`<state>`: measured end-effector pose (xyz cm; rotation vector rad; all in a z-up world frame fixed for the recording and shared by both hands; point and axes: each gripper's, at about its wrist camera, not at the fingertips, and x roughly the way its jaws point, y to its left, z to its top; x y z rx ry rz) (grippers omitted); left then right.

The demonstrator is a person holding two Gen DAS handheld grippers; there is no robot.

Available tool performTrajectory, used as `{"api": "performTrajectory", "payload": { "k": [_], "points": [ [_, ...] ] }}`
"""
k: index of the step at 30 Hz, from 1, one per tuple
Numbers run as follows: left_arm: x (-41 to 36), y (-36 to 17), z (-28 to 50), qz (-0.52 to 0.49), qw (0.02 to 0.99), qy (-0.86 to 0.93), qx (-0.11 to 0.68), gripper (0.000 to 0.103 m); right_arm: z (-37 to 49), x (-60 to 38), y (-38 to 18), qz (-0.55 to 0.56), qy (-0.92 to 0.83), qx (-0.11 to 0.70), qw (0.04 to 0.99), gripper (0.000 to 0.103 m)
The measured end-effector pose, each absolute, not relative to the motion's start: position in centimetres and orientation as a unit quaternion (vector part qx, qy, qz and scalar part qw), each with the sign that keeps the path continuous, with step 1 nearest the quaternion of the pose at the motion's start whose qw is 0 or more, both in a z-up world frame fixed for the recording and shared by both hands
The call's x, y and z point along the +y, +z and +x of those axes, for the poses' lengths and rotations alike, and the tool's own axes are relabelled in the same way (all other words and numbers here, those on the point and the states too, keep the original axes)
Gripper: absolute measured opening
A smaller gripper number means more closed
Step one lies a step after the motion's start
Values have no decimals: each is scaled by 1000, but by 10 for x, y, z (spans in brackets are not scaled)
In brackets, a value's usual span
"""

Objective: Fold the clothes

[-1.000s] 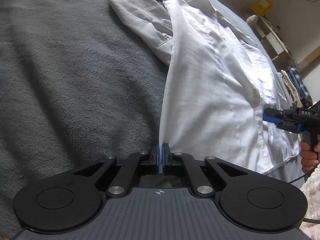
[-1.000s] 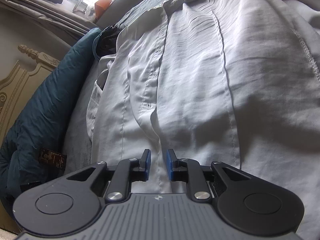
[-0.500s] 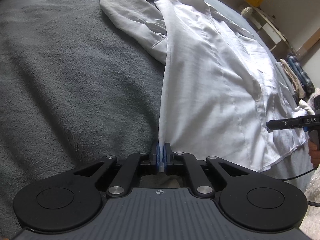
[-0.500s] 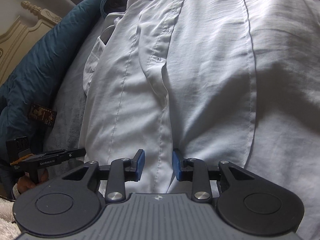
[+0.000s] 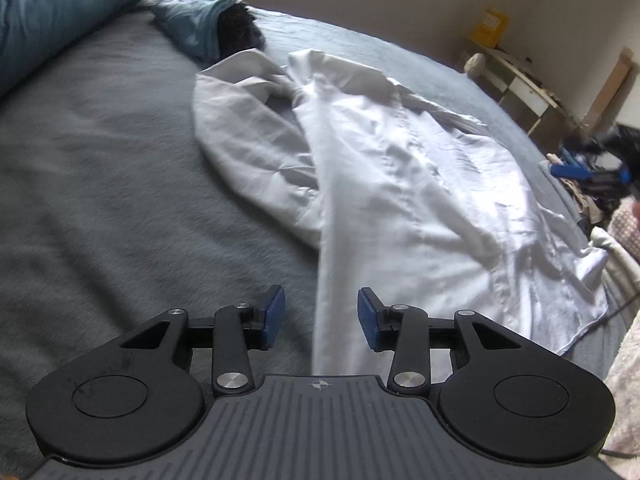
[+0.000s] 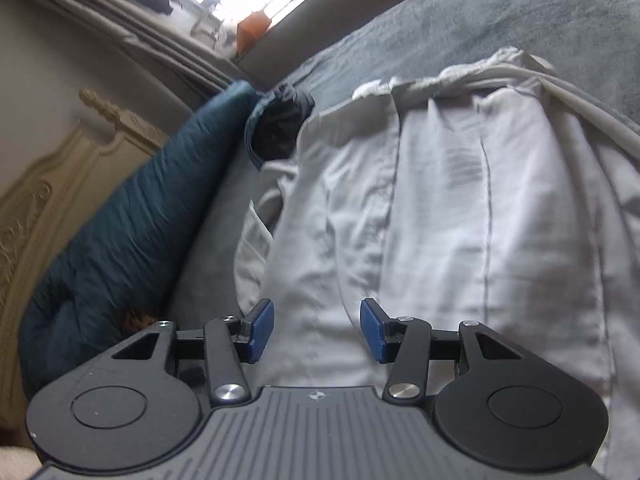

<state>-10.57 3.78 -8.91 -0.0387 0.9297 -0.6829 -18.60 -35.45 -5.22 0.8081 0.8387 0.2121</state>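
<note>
A white button-up shirt (image 5: 408, 184) lies spread on the grey bed cover (image 5: 100, 200), one sleeve folded in at its left side. My left gripper (image 5: 320, 316) is open and empty, raised above the shirt's near edge. My right gripper (image 6: 317, 330) is open and empty above the shirt (image 6: 440, 220) near its button placket. The right gripper also shows blurred at the far right of the left wrist view (image 5: 592, 174).
A teal pillow (image 6: 132, 232) lies along the carved headboard (image 6: 52, 184). A dark garment (image 6: 280, 128) sits beyond the shirt's collar end. Shelves and clutter (image 5: 532, 92) stand past the bed's far side. A fuzzy cream blanket (image 5: 624, 360) lies at the right edge.
My left gripper has let go of the shirt edge, opened wide and lifted back. My right gripper has opened wider and drawn back from the shirt.
</note>
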Motion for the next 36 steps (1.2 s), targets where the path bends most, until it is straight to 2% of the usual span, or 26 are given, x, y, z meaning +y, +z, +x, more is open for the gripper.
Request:
{"api": "performTrajectory", "payload": {
  "k": [4, 8, 16, 18, 21, 23, 26, 31, 36],
  "points": [
    [-19, -112, -109, 35, 824, -366, 432, 40, -117, -357, -74, 417, 41, 402, 814, 51],
    [-42, -139, -115, 88, 811, -367, 447, 40, -60, -357, -119, 435, -6, 440, 785, 49],
    [-26, -144, -105, 51, 798, -386, 460, 40, -9, -346, -165, 388, -27, 470, 792, 46],
    [-24, -145, -104, 42, 796, -387, 463, 40, -3, -343, -172, 379, -27, 476, 793, 42],
    [-24, -145, -106, 44, 798, -388, 459, 40, 0, -338, -172, 357, -25, 480, 801, 31],
    [-24, -144, -107, 49, 799, -389, 456, 40, -2, -337, -168, 345, -27, 478, 808, 10],
    [-25, -144, -107, 55, 799, -392, 453, 40, -4, -336, -156, 315, -35, 460, 830, 3],
    [-25, -144, -107, 60, 798, -393, 453, 40, -6, -339, -143, 280, -64, 432, 855, 0],
    [-25, -144, -107, 61, 798, -394, 452, 40, -3, -346, -155, 330, -46, 444, 831, 2]
  ]
}}
